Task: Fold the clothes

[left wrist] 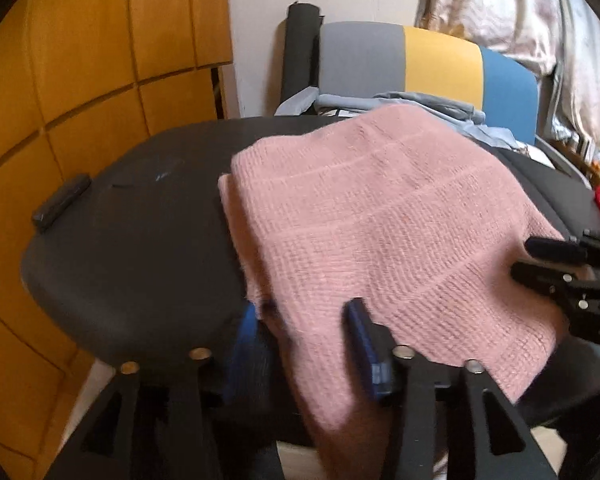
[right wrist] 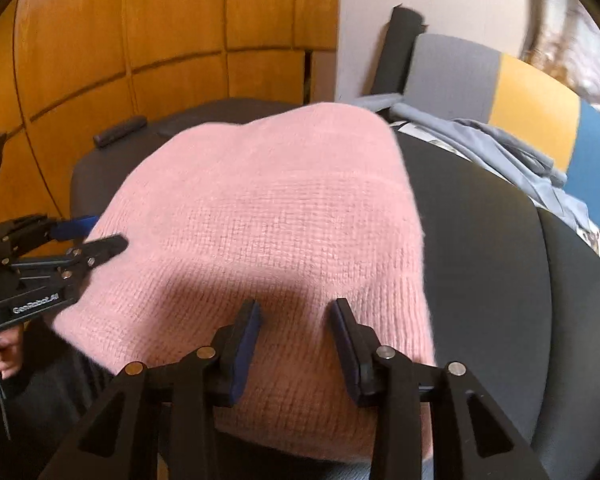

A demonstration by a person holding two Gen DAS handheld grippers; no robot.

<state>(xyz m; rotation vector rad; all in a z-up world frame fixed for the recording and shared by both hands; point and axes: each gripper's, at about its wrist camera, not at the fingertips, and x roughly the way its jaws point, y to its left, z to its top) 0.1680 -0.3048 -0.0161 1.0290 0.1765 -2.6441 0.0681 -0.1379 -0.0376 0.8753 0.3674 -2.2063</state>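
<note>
**A:** Pink knit garment (right wrist: 268, 240): lies folded flat on the black padded seat (left wrist: 132, 264), near edge hanging slightly over the front. Where are my grippers?

**B:** Left gripper (left wrist: 304, 340) at the garment's near left corner, jaws parted; the cloth edge sits between the pads but nothing looks pinched. Right gripper (right wrist: 296, 340) over the near edge, jaws part open, pads astride the knit, not clamped. I hold nothing with either.

**A:** Judgement on step?

**B:** Fold looks laid down; I read this as letting go or resetting for another fold. If refolding: take both near corners evenly, through all layers, since the lower layer peeks out at the left. Lift together, keep the edge taut, lay it square on the far edge.

**A:** Risk?

**B:** Loose knit may snag or stretch; grey-blue clothes (right wrist: 500, 144) behind are close, avoid dragging them.
</note>
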